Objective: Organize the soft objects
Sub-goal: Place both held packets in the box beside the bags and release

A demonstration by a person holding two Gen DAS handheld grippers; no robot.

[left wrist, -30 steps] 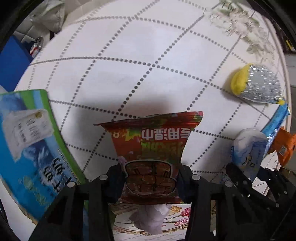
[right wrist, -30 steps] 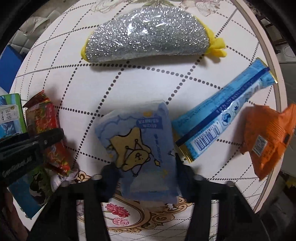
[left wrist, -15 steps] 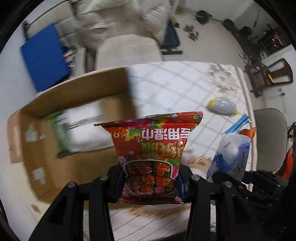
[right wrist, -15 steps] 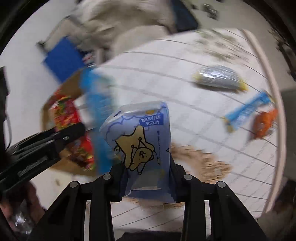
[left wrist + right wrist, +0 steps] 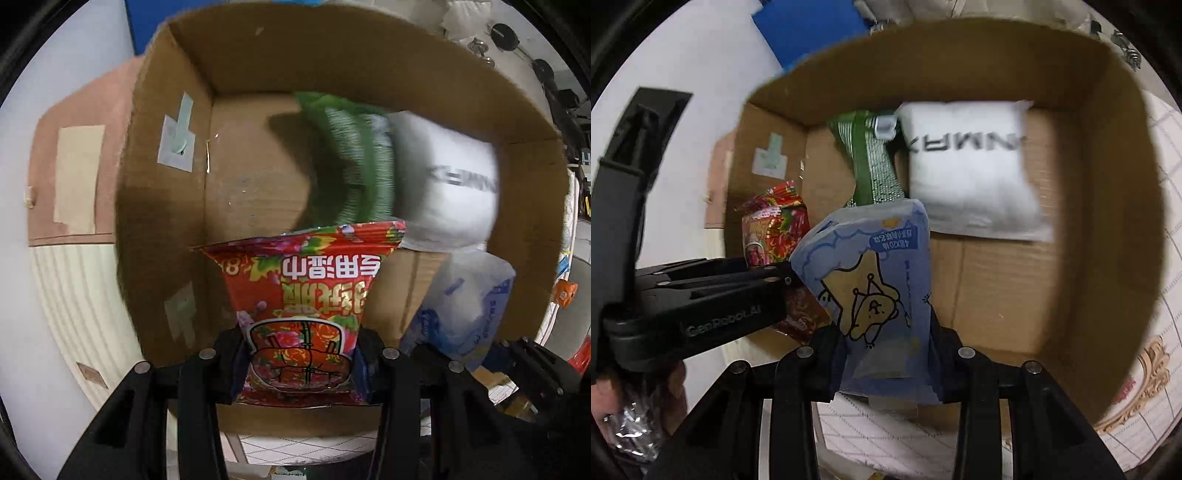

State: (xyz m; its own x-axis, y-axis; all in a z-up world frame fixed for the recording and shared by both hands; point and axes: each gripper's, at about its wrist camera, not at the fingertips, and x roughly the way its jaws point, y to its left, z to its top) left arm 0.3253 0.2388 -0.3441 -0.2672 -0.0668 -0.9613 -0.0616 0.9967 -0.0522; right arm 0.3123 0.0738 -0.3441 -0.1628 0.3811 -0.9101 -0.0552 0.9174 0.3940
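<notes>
My left gripper is shut on a red flowered wet-wipe pack and holds it over the open cardboard box. My right gripper is shut on a pale blue tissue pack with a cartoon bear, also over the box. The blue pack shows at the right of the left wrist view. The left gripper and red pack show at the left of the right wrist view. Inside the box lie a white pack and a green pack.
The box stands beside the round table with a white dotted cloth. An orange pack lies far right on the table. A blue board stands behind the box. The box's left flap hangs open.
Both grippers have carried their packs off the table leftward and now hold them over the open cardboard box. The table objects have dropped out of view.
</notes>
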